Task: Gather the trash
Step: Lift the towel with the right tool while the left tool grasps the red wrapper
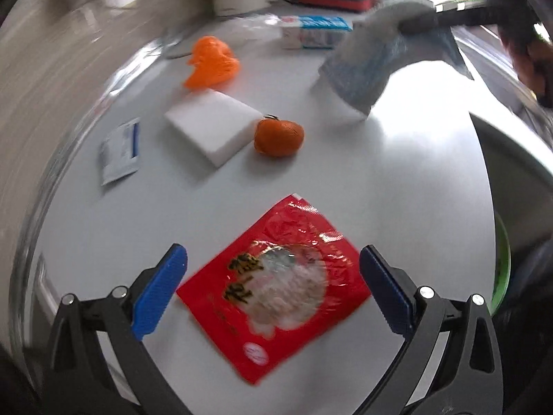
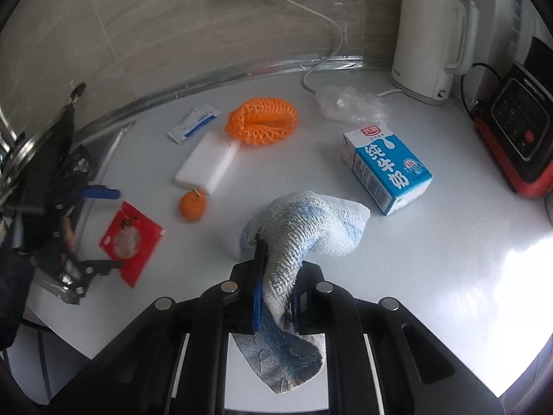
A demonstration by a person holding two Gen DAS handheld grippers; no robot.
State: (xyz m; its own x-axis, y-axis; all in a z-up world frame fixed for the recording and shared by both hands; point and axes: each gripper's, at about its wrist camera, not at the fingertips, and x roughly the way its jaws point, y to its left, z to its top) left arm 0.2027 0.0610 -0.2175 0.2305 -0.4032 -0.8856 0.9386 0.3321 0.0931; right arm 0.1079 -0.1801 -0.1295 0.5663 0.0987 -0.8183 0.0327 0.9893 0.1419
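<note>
A red snack wrapper (image 1: pixel 276 287) lies flat on the white counter (image 1: pixel 397 173), and my left gripper (image 1: pixel 273 254) hovers over it, open, with a blue pad on either side. My right gripper (image 2: pixel 276 263) is shut on a blue-and-white cloth (image 2: pixel 321 221), which hangs lifted off the counter. In the left wrist view the same cloth (image 1: pixel 376 62) dangles at the upper right. Also on the counter are a tangerine (image 1: pixel 279 137), a white sponge block (image 1: pixel 214 126), an orange foam net (image 1: pixel 212 62), a small blue-and-white sachet (image 1: pixel 121 150), a milk carton (image 2: pixel 387 169) and a crumpled clear plastic bag (image 2: pixel 349 103).
A white kettle (image 2: pixel 428 41) stands at the back right with its cable running along the wall. A red-and-black appliance (image 2: pixel 518 131) sits at the far right. The counter's near edge runs under my right gripper, and a metal rim (image 1: pixel 38 207) borders the counter on the left.
</note>
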